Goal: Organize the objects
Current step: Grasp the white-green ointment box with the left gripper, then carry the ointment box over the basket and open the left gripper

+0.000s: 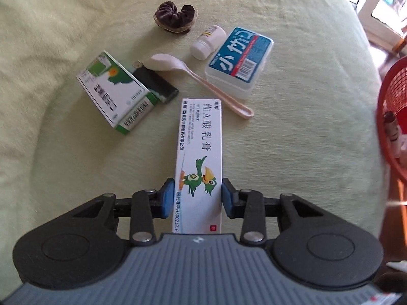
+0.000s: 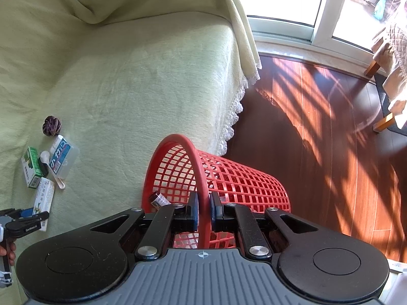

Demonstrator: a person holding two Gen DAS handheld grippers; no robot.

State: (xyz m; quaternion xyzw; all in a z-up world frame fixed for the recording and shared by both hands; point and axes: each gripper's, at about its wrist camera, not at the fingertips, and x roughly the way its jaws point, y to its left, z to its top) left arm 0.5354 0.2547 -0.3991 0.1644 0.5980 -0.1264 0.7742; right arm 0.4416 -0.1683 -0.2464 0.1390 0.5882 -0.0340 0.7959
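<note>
My left gripper point(image 1: 198, 195) is shut on a long white ointment box point(image 1: 199, 150) with a green bird printed on it, held at its near end above the bed. My right gripper point(image 2: 203, 209) is shut on the rim of a red mesh basket point(image 2: 229, 178), which leans at the bed's edge. A dark-capped small bottle point(image 2: 156, 199) lies inside the basket. On the bedspread lie a green-and-white medicine box point(image 1: 114, 94), a black lighter-like stick point(image 1: 157, 84), a pink spoon point(image 1: 198, 78), a white pill bottle point(image 1: 207, 42), a clear box with a blue label point(image 1: 240, 59) and a dark velvet scrunchie point(image 1: 175, 16).
A pale green bedspread point(image 2: 142, 81) with a lace hem covers the bed. Right of it lies dark wooden floor point(image 2: 330, 132) in sunlight, with glass doors point(image 2: 323, 7) and a chair with a quilted cover point(image 2: 391, 58) beyond. The left gripper point(image 2: 28, 219) and a hand show at far left.
</note>
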